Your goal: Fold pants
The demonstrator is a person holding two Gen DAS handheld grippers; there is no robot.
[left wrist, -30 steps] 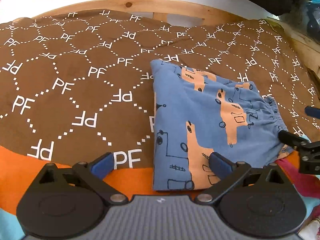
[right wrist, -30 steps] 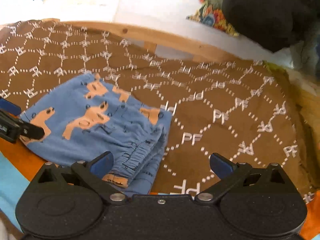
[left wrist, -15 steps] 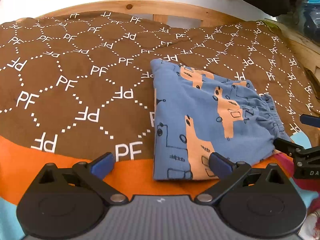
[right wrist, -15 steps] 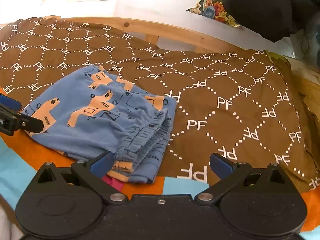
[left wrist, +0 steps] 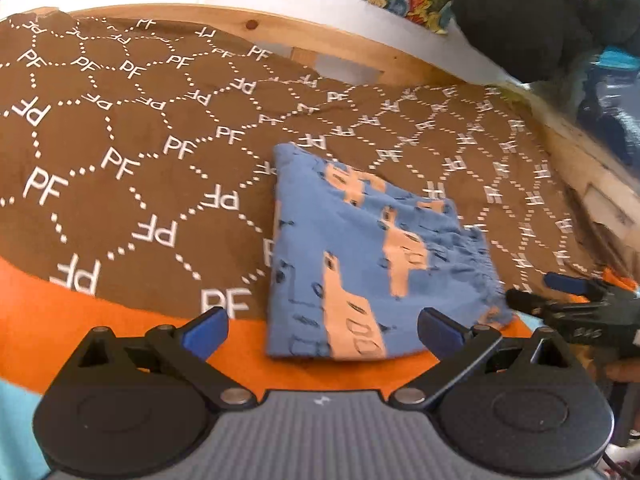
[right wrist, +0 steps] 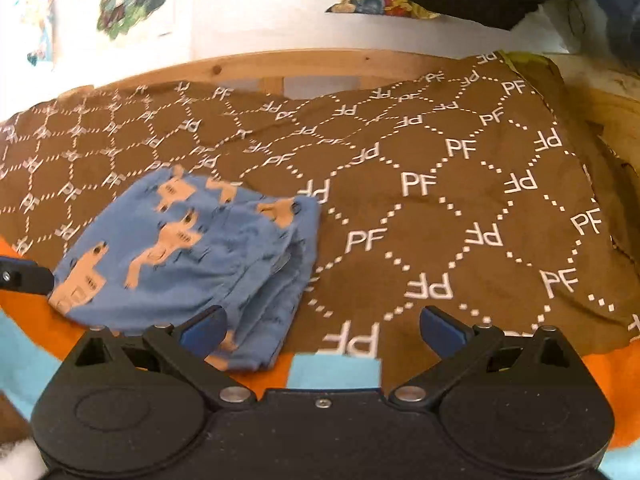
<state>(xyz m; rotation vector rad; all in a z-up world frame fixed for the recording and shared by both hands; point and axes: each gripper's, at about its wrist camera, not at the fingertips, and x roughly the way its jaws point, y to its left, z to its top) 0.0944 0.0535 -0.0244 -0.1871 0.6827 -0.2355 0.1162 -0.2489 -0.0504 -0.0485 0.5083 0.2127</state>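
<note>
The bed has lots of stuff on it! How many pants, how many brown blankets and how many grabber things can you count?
Blue pants: 1, folded
Brown blanket with PF letters: 1
Hand-held grippers: 2, the left hand-held gripper and the right hand-held gripper, both open
Total: 4

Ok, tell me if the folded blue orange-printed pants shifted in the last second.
No. The pants still lie beside the same white PF mark on the brown blanket.
</note>
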